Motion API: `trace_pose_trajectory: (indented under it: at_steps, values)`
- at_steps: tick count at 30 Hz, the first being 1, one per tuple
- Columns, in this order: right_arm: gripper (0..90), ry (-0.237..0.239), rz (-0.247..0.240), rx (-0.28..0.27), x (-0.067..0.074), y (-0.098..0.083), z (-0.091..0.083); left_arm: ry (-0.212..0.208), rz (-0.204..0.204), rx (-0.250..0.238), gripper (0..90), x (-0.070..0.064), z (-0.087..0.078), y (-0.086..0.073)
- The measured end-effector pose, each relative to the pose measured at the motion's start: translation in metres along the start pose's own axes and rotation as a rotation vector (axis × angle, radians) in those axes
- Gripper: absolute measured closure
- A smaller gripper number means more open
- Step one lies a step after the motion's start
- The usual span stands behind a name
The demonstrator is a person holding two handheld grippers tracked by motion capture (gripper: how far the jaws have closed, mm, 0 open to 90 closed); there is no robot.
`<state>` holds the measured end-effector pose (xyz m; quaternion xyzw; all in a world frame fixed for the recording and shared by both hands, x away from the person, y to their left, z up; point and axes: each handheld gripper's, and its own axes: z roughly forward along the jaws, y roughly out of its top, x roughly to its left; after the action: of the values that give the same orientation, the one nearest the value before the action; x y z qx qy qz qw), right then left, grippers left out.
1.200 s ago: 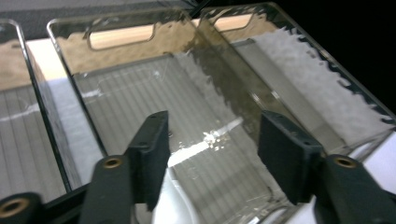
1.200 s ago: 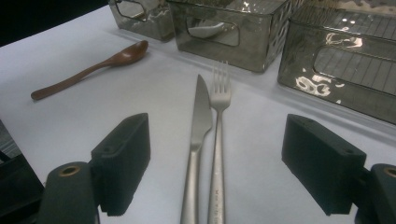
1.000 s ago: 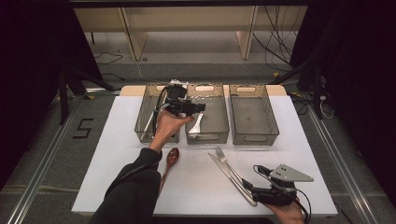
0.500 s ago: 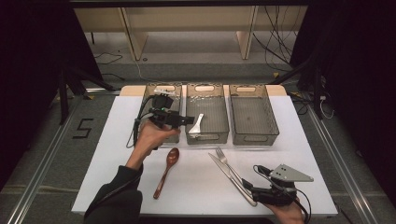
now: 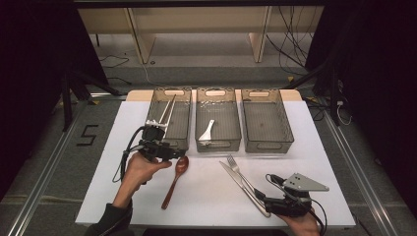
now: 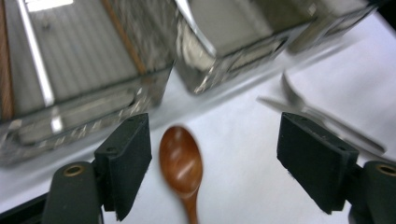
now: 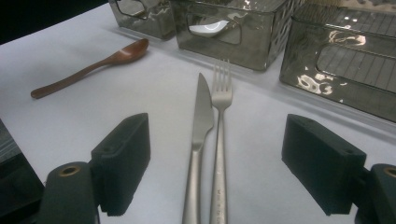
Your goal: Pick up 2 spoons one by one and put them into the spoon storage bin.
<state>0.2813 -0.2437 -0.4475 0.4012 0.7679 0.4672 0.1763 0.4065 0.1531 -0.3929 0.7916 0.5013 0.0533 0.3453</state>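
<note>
On the bench just before the left bin (image 5: 172, 118), the wooden spoon (image 5: 174, 179) lies between the left gripper (image 6: 212, 154)'s released jaws; closing off-centre could skid its rounded bowl sideways.

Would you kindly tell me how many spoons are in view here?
2. The wooden spoon lies on the white table in front of the left bin. The white spoon lies inside the middle bin. Nothing suggests another is hidden.
</note>
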Motion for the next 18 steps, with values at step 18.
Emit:
trace_pose_trajectory:
  at_steps: [18]
  values:
    - [24.5, -0.001, -0.007, 0.000, 0.000, 0.000, 0.000, 0.070, 0.032, 0.172, 25.3, -0.006, 0.018, -0.032]
